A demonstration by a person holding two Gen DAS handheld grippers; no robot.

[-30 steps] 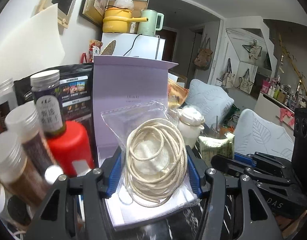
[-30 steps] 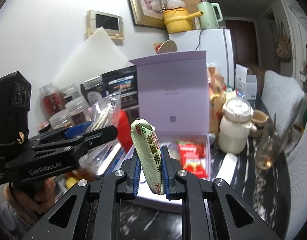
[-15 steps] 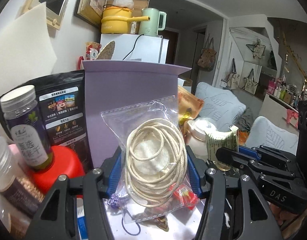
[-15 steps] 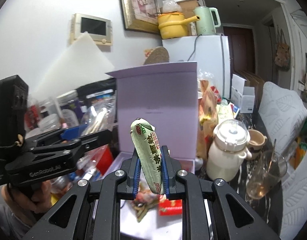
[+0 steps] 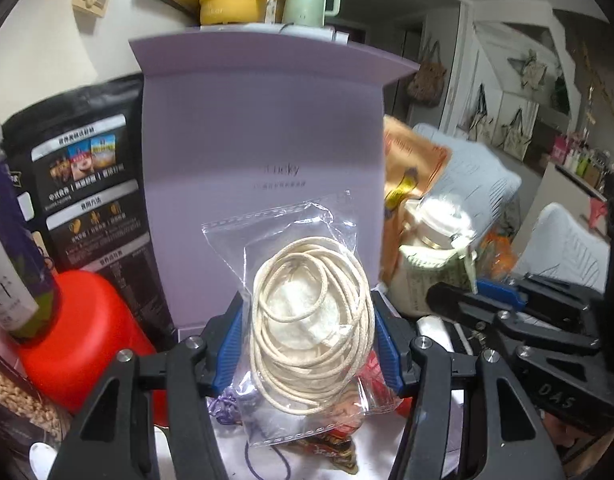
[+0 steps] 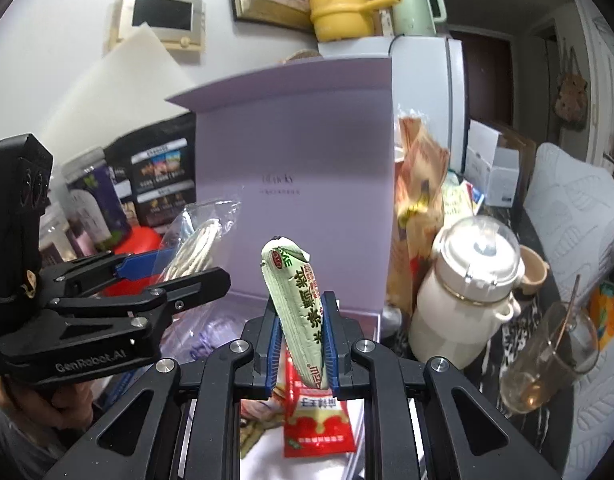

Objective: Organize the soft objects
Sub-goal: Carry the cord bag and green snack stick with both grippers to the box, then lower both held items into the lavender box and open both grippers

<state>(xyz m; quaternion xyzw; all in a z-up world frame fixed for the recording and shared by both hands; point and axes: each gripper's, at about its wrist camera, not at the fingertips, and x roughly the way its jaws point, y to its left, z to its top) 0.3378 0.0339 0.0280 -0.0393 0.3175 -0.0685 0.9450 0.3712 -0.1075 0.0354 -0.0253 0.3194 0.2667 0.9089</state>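
My left gripper (image 5: 309,332) is shut on a clear plastic bag holding a coil of cream rope (image 5: 311,320), its blue pads pressing both sides. It hangs just over the tray of an open lilac box (image 5: 263,152), whose raised lid fills the view behind. My right gripper (image 6: 301,336) is shut on a pale green snack packet (image 6: 297,304) that stands tilted between the pads, also over the box (image 6: 299,160). A red sachet (image 6: 315,420) and other packets lie inside the box. The left gripper (image 6: 175,276) with its rope bag (image 6: 199,248) shows at the left of the right wrist view.
Left of the box stand a red container (image 5: 83,332), a black pouch (image 5: 91,184) and jars. To its right are a white lidded pot (image 6: 467,300), a glass cup with a spoon (image 6: 547,360) and orange bags (image 6: 423,184). A hand (image 6: 63,396) holds the left gripper's handle.
Both grippers have moved forward and down toward the lilac box, still holding the rope bag and the green packet. The box lid looms larger and its contents now lie below the fingers.
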